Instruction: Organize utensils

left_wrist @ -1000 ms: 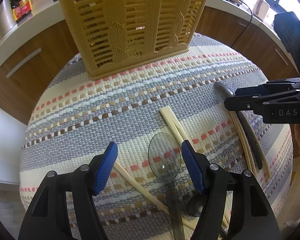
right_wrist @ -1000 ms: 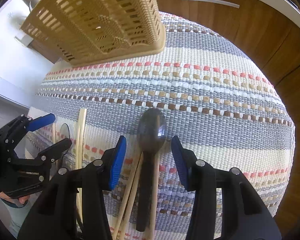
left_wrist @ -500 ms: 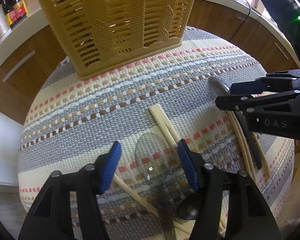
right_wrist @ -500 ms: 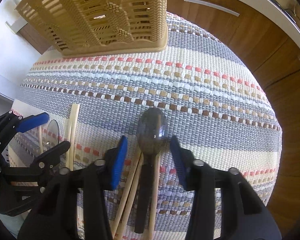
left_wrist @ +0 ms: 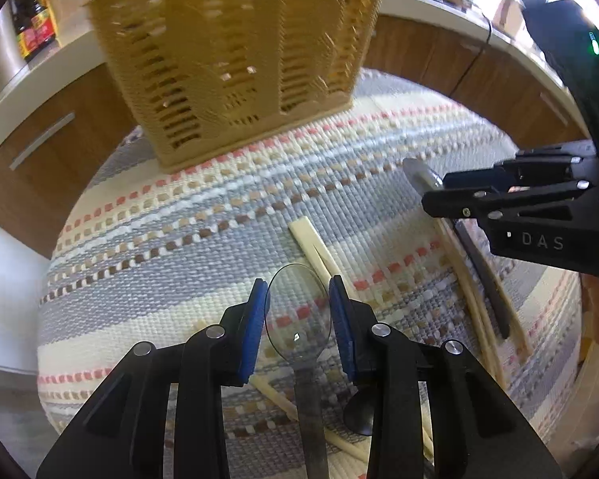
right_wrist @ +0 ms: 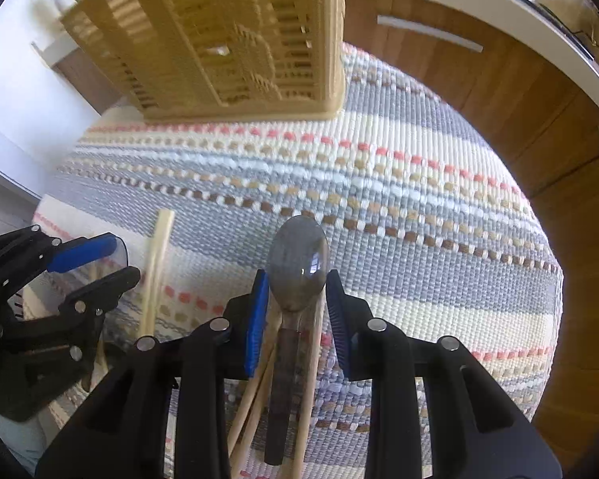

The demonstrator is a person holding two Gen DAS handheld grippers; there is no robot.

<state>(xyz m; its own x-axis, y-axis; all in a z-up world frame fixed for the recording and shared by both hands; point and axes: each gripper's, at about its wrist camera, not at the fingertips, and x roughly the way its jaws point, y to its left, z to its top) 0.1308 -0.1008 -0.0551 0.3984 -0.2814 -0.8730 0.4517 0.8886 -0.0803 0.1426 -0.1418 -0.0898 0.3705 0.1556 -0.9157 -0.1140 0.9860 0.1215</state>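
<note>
My left gripper (left_wrist: 298, 311) has its blue pads closed against the bowl of a clear spoon (left_wrist: 298, 319), whose grey handle runs back under it. My right gripper (right_wrist: 297, 303) has its pads closed around a grey spoon (right_wrist: 297, 267) with a dark handle, with wooden chopsticks (right_wrist: 313, 363) lying beside it. Both spoons rest on the striped woven mat (right_wrist: 379, 199). The yellow slotted utensil basket (left_wrist: 235, 52) stands at the mat's far end; it also shows in the right wrist view (right_wrist: 227, 40). More chopsticks (left_wrist: 315, 243) lie between the grippers.
A dark spoon bowl (left_wrist: 359, 415) lies under my left gripper's right finger. Wooden cabinets (right_wrist: 519, 92) and a white counter (left_wrist: 479, 36) ring the mat. Bottles (left_wrist: 34, 20) stand on the counter at far left.
Both grippers have closed in from wide open until their pads meet the spoon bowls. The left gripper has also shifted slightly forward over the clear spoon.
</note>
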